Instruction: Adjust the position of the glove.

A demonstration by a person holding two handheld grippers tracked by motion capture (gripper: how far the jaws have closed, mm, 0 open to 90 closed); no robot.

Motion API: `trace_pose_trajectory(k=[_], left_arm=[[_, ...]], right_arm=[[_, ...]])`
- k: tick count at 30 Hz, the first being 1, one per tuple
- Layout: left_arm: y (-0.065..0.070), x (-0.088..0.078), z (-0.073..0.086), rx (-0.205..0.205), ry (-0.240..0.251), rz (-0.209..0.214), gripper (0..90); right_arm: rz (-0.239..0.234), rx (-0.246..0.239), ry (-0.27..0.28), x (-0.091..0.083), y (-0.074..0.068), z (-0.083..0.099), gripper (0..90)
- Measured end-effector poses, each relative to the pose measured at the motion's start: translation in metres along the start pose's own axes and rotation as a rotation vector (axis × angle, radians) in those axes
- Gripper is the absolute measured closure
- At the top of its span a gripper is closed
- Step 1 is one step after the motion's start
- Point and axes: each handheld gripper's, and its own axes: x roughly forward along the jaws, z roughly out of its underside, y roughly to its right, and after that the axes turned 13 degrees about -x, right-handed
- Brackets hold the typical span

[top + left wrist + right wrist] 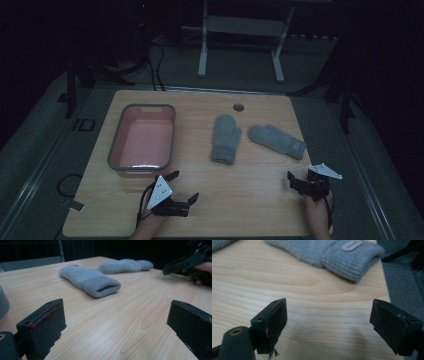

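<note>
Two grey mittens lie on the wooden table (pixel 250 200). The left mitten (pixel 225 139) (pixel 90 280) points its cuff toward me. The right mitten (pixel 278 140) (pixel 337 252) lies slanted, a small label on its cuff. My left gripper (pixel 183 186) (pixel 115 322) rests near the front edge, just right of the basin's near corner. It is open, nothing between its jaws, and it faces the left mitten. My right gripper (pixel 292 181) (pixel 328 320) is open too, low over the table just in front of the right mitten's cuff.
A pink basin (pixel 114 150) with a grey rim stands at the table's left, with nothing in it. A small round hole (pixel 238 107) sits near the far edge. The table's right edge (pixel 384 285) runs close beside my right gripper. A metal frame (pixel 240 30) stands on the floor beyond.
</note>
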Motion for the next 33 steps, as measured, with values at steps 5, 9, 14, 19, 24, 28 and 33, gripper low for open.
trace_pose_trajectory(k=[5,9,14,19,24,28,33], left_arm=[[-0.001,-0.001,0.000,-0.006,0.016,0.019,2.1],[-0.001,-0.001,0.001,0.000,0.020,0.017,2.1],[-0.001,-0.002,0.001,-0.008,0.031,0.009,2.1],[-0.001,-0.002,0.001,-0.006,0.034,0.010,2.2],[-0.001,-0.003,0.001,-0.012,0.028,0.009,2.2],[-0.001,-0.003,0.001,-0.013,0.023,0.011,2.2],[0.000,-0.003,0.001,-0.009,0.019,0.014,2.1]], right_arm=[[-0.017,-0.020,-0.024,0.001,-0.001,-0.002,14.4],[-0.050,-0.050,-0.044,0.002,-0.004,-0.008,14.4],[-0.098,-0.088,-0.040,0.002,-0.005,-0.015,13.4],[-0.168,-0.128,-0.050,0.003,-0.008,-0.031,13.2],[-0.252,-0.120,-0.011,0.005,-0.013,-0.052,13.3],[-0.317,-0.146,0.012,0.008,-0.019,-0.070,16.2],[-0.359,-0.197,0.069,0.013,-0.029,-0.096,16.5]])
